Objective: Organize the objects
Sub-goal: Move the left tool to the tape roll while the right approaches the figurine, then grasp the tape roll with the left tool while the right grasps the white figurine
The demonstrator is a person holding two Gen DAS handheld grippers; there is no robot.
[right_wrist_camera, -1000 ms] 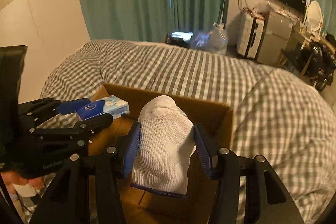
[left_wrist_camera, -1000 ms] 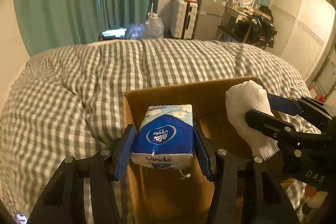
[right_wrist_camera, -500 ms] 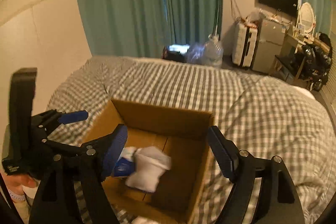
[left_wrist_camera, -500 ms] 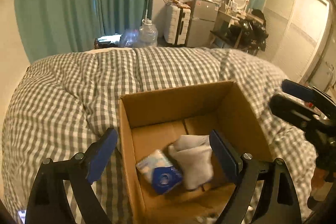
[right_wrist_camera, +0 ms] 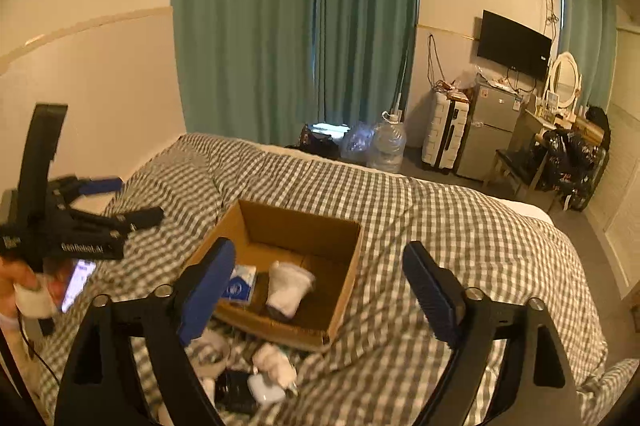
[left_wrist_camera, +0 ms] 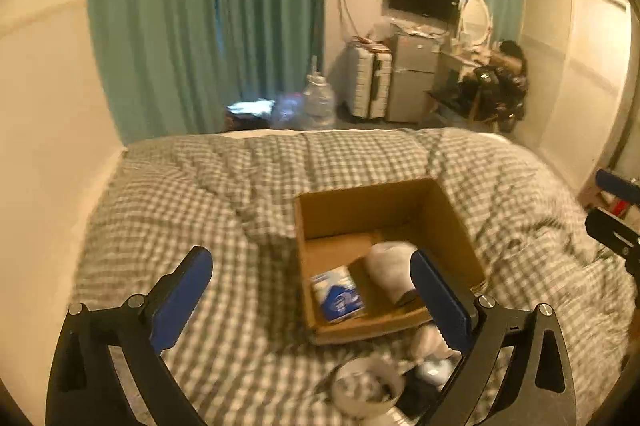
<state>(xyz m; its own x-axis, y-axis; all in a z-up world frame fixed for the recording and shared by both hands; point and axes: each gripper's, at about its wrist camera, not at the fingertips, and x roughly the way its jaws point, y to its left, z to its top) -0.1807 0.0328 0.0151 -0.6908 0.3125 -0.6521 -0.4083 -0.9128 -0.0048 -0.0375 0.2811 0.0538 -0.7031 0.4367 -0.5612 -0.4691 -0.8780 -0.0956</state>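
An open cardboard box (left_wrist_camera: 360, 214) (right_wrist_camera: 300, 226) sits on the checked bedcover. Inside it lie a blue-and-white tissue pack (left_wrist_camera: 338, 296) (right_wrist_camera: 242, 284) and, to its right, a white sock (left_wrist_camera: 388, 266) (right_wrist_camera: 288, 286). My left gripper (left_wrist_camera: 310, 262) hovers above and short of the box, its jaws opening wide, nothing between them. My right gripper (right_wrist_camera: 319, 248) hangs likewise over the box's near side, jaws opening and empty. In the right wrist view the left gripper (right_wrist_camera: 120, 200) shows at the left, held in a hand.
Small white items, a round pale object (left_wrist_camera: 366, 382) and a black object (right_wrist_camera: 236, 390) lie on the cover before the box. A lit phone (right_wrist_camera: 78, 284) is in the hand at left. Beyond the bed stand a water jug (right_wrist_camera: 386, 146), suitcase and fridge.
Both grippers opened and let go: the tissue pack and the sock dropped into the box. Both have since risen and drawn back, so the box looks smaller.
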